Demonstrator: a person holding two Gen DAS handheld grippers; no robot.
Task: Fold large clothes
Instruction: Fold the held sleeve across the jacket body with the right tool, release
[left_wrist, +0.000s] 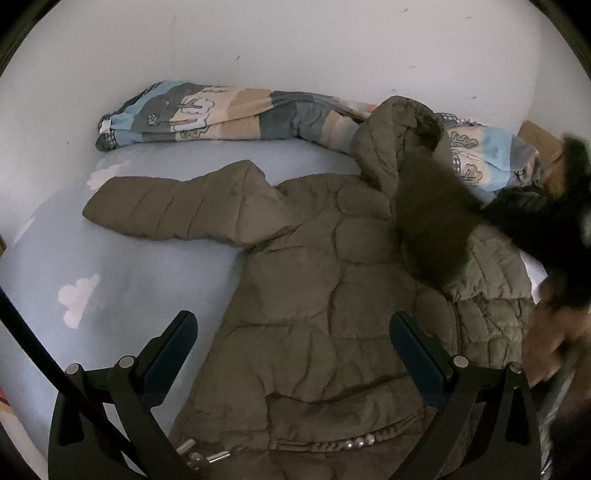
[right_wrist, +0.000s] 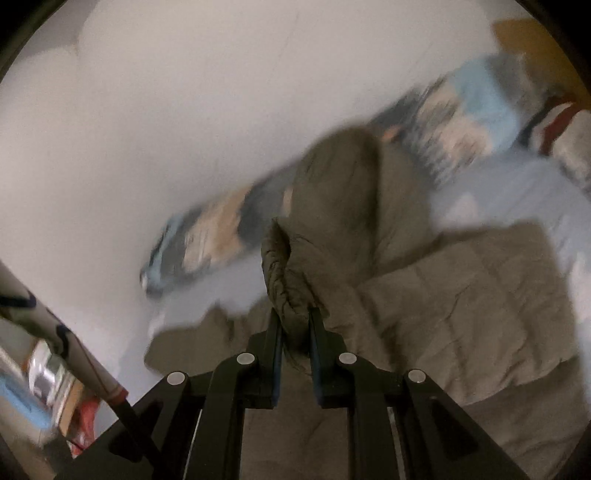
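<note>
An olive quilted puffer jacket (left_wrist: 332, 295) lies spread on a light blue bed sheet (left_wrist: 122, 273), left sleeve (left_wrist: 177, 210) stretched out to the left, hood (left_wrist: 399, 136) at the back. My left gripper (left_wrist: 293, 328) is open above the jacket's lower body, touching nothing. My right gripper (right_wrist: 295, 314) is shut on a bunched sleeve end of the jacket (right_wrist: 284, 273) and holds it lifted over the jacket's body; this view is motion-blurred. In the left wrist view the right gripper and hand show as a dark blur (left_wrist: 554, 229) at the right.
A rolled patterned quilt (left_wrist: 221, 110) lies along the white wall (left_wrist: 295, 44) behind the jacket. A wooden headboard (left_wrist: 535, 136) is at the far right. Zipper pulls (left_wrist: 199, 456) lie at the jacket's hem. Cluttered objects (right_wrist: 55, 376) stand beside the bed.
</note>
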